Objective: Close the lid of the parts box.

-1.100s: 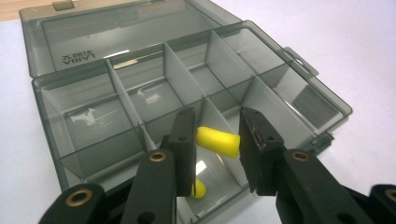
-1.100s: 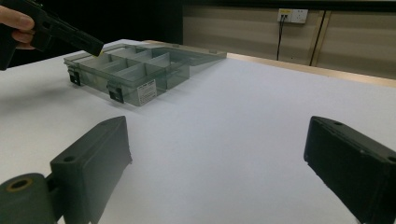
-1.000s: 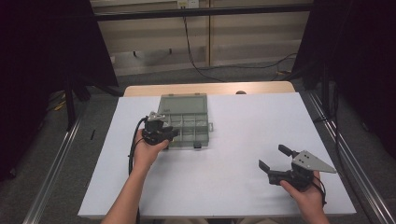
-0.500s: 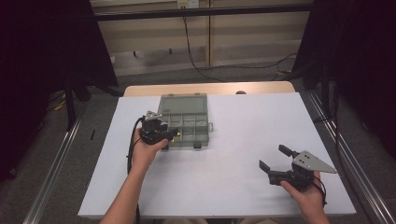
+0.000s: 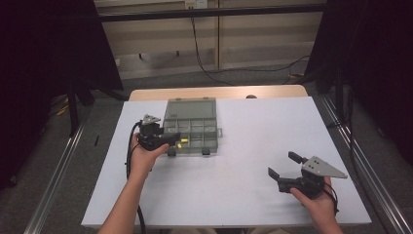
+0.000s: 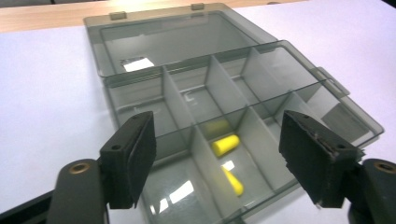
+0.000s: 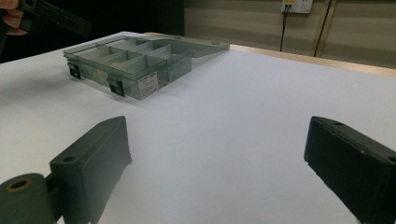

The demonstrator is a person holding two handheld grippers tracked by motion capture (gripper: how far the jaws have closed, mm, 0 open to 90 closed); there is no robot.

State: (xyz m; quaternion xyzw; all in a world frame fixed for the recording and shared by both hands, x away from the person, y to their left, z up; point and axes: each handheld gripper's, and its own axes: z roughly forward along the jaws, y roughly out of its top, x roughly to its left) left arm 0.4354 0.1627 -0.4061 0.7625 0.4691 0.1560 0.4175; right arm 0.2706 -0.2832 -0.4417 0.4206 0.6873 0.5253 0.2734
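1. We hold the left gripper over the near left corner of the compartment box, a smoky clear plastic organiser that lies open on the white table, towards its far left part.
2. Its jaws have just been opening; in the left gripper view they stand wide apart over the box with nothing pressed between the pads.
3. Below and between those jaws, one compartment in the near row holds two small yellow pieces; one is a short stubby cylinder, the other a thinner stick lying just nearer to us.
4. The box lid is folded back flat on the table beyond the compartments, its hinge side touching the tray.
5. We hold the right gripper low over the near right part of the table, well apart from the box.
6. Its jaws are spread wide and hold nothing; the right gripper view shows bare white table between them, with the box farther off at the upper left.
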